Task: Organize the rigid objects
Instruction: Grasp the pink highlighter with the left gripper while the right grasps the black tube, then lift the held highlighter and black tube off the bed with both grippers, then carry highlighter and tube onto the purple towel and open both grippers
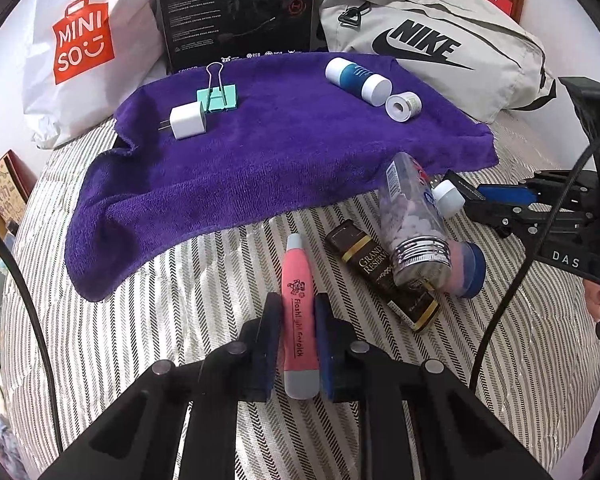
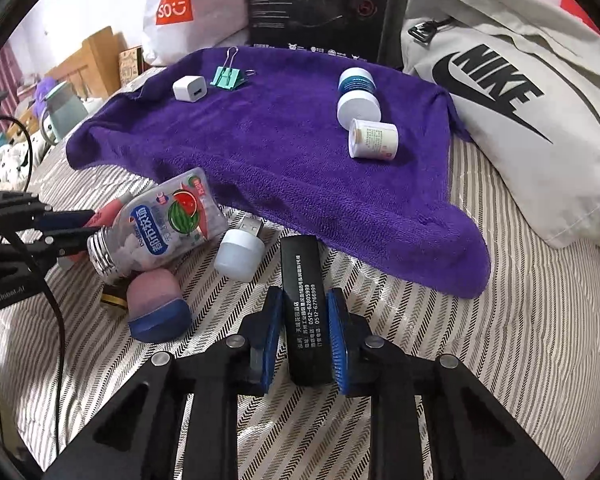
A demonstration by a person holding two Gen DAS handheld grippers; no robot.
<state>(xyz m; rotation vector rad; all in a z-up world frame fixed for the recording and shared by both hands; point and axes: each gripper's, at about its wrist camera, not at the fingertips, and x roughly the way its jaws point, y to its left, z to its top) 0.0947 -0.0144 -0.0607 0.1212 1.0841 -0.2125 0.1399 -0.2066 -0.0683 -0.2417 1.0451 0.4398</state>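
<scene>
My left gripper (image 1: 299, 305) is shut on a pink earpick flashlight (image 1: 298, 280) that lies on the striped bedspread (image 1: 180, 300), tip toward the purple towel (image 1: 260, 160). In the right wrist view my right gripper (image 2: 306, 294) is shut on a slim black box (image 2: 302, 276) with white print, close to the towel's (image 2: 300, 152) near edge. On the towel lie a white charger (image 1: 188, 121), a teal binder clip (image 1: 218, 96), a blue-and-white bottle (image 1: 356, 78) and a small white jar (image 1: 403, 106). The left gripper (image 2: 76, 228) shows at the left edge.
Beside the grippers lie a clear candy bottle (image 2: 160, 224), a white USB lamp (image 2: 240, 252), a pink-and-blue egg-shaped thing (image 2: 156, 304) and a dark chocolate bar (image 1: 380, 276). A Miniso bag (image 1: 84, 44), a black carton (image 1: 236, 8) and a grey Nike bag (image 1: 440, 40) line the far side.
</scene>
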